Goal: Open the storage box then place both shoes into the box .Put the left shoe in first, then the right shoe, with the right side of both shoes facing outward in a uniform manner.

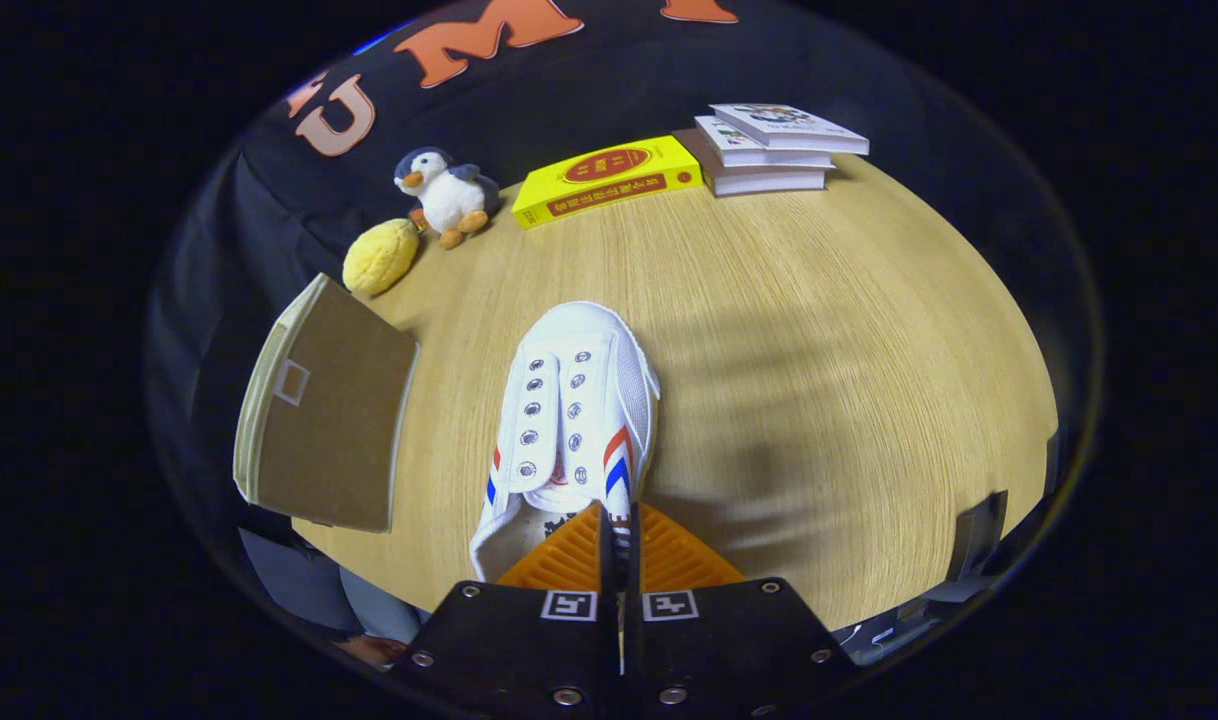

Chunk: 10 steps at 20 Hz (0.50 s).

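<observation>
The white shoe (574, 420) hung toe-away over the wooden table (819, 380), its right collar wall pinched between the fingers of the gripper (617, 530), jaws closed on it. The brown storage box (324, 410) sat at nine o'clock from the shoe. Beyond, at eleven, lay a yellow plush (380, 257) and penguin toy (445, 195); at one, a yellow book (607, 178) beside stacked books (769, 148).

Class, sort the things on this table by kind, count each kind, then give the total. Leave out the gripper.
Shoes: 1, white shoe, its side wall pinched by the hand-held gripper
Books: 4, yellow book, stack of three books
Soft toys: 2, penguin, yellow plush
Boxes: 1, storage box
Total: 8
</observation>
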Tool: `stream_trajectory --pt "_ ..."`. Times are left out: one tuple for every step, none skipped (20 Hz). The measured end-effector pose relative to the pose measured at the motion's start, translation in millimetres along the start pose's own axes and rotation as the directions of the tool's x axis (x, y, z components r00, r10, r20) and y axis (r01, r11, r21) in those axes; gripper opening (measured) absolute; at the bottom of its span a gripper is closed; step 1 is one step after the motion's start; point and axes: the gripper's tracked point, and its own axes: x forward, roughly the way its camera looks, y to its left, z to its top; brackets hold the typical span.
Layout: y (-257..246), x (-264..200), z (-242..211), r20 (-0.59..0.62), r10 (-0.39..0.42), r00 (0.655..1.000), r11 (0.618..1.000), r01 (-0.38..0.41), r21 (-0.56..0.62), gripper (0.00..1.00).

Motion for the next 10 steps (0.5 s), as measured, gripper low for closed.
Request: stream_trajectory --pt "11.3 -6.5 8.4 0.013 0.013 1.000 1.000 -0.013 -0.011 0.02" --pt "23.8 -13.1 19.2 0.029 0.027 0.999 0.999 -0.026 -0.023 0.02" --pt "37.5 -19.0 30.0 0.047 0.040 0.998 0.999 -0.038 -0.037 0.02" --pt "51.8 -24.7 39.4 0.058 0.055 0.997 0.997 -0.052 -0.052 0.02" --pt "68.3 -29.5 48.4 0.067 0.074 0.995 0.995 -0.070 -0.066 0.02" --pt "85.2 -33.3 56.4 0.072 0.093 0.993 0.993 -0.087 -0.079 0.02" --pt "103.3 -36.9 63.9 0.077 0.117 0.990 0.990 -0.109 -0.093 0.02" --pt "121.0 -39.2 69.4 0.079 0.137 0.987 0.986 -0.129 -0.104 0.02" --pt "139.9 -41.0 74.2 0.081 0.162 0.983 0.981 -0.152 -0.117 0.02" --pt "158.2 -42.8 77.7 0.077 0.183 0.980 0.977 -0.173 -0.127 0.02"
